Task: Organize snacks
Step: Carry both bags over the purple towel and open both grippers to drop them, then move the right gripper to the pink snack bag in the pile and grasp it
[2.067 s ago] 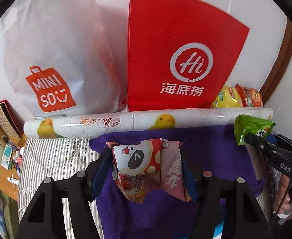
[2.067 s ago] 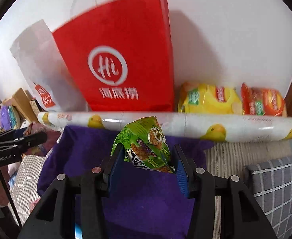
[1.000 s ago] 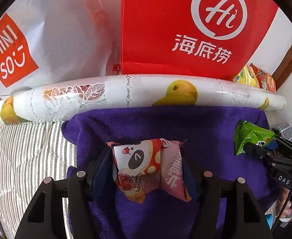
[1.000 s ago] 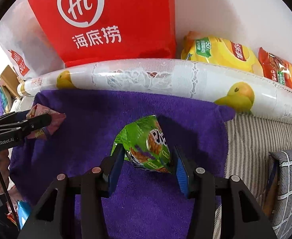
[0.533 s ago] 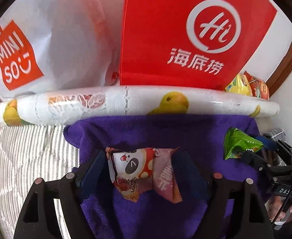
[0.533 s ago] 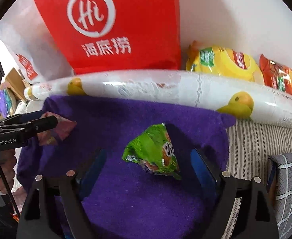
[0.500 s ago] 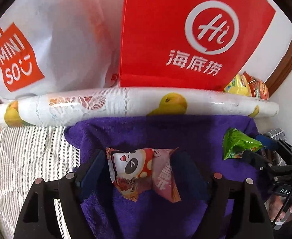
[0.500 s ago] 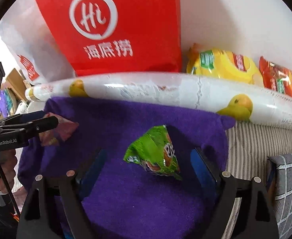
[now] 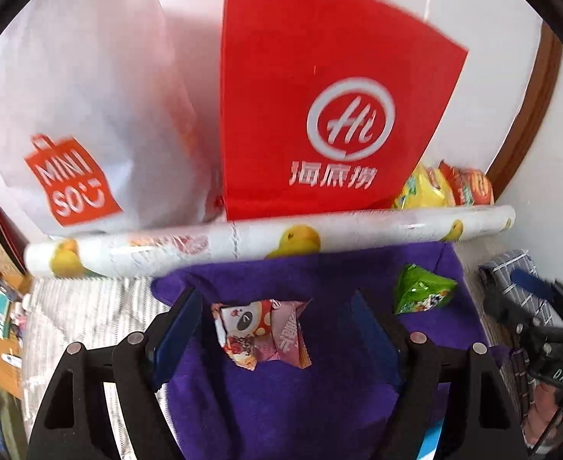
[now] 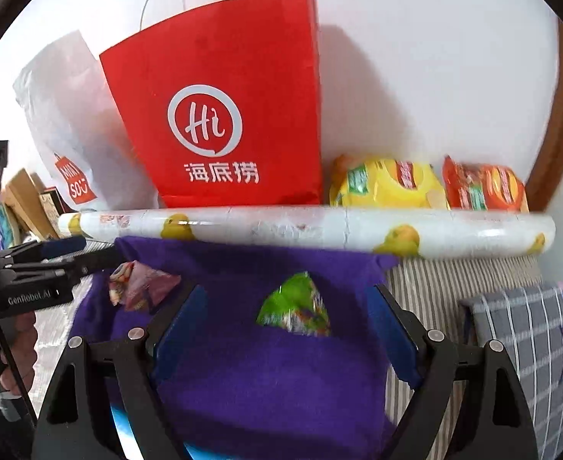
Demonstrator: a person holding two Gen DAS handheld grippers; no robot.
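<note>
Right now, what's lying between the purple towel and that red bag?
A long white roll printed with yellow ducks lies crosswise between the purple towel and the red bag. Both views show it, the right wrist view most clearly.

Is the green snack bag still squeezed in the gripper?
No, the green snack bag lies loose on the purple towel, with the right gripper jaws spread wide on either side.

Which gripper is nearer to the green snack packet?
Right. The right gripper has the green snack packet between its open fingers; the left gripper is open around the pink packet.
</note>
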